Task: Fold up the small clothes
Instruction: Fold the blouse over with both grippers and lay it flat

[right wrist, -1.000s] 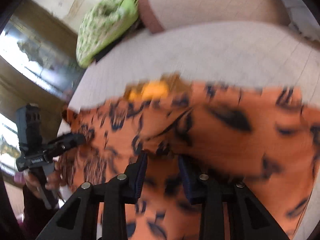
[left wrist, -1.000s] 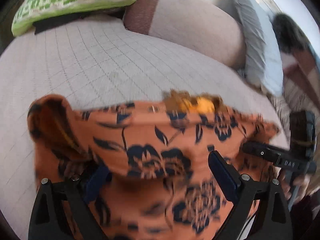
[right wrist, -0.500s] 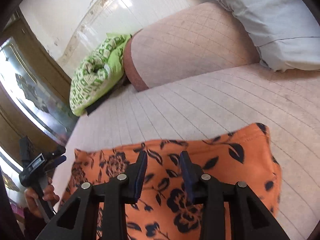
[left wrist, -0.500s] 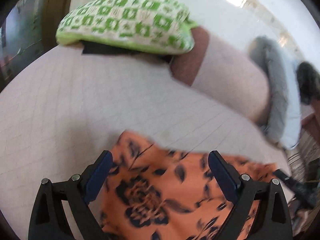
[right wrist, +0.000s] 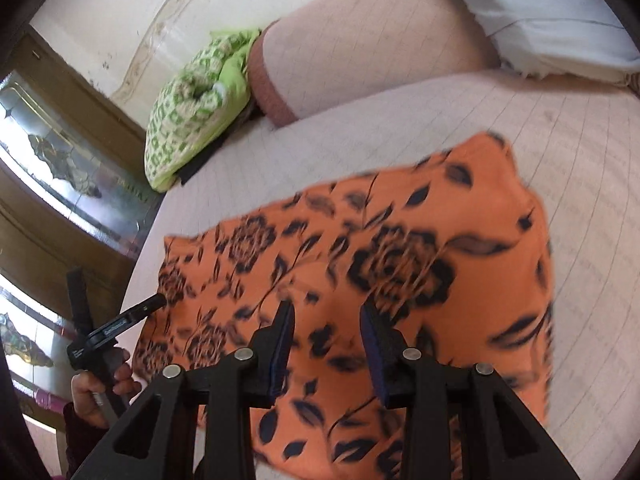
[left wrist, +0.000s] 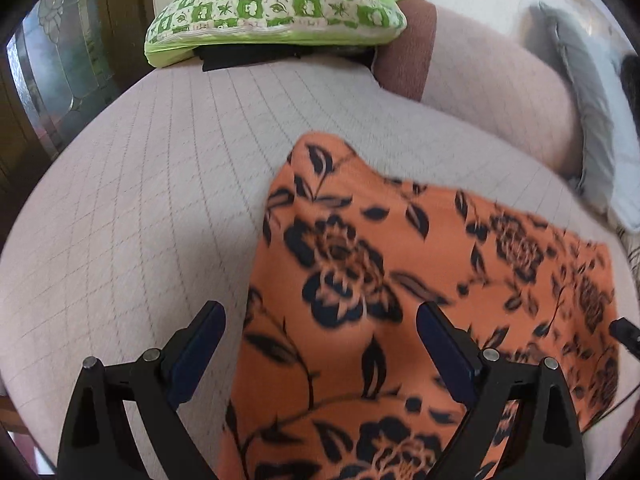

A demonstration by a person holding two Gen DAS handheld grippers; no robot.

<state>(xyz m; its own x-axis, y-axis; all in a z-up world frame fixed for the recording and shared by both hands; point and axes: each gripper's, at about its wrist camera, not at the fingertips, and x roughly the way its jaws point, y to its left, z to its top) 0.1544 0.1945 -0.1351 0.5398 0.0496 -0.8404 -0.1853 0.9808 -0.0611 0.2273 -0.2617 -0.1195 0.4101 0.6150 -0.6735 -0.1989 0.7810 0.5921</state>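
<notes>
One pale quilted bed fills both views: dark glass-panelled woodwork at left, then a green-and-white patterned cushion, a pinkish bolster, a grey pillow. The orange, black-flowered garment lies flat there under the left gripper, spread wide, and right gripper, parted, both empty.

Black grippers with blue-padded fingers, silver screws; a dark maroon sleeve.
</notes>
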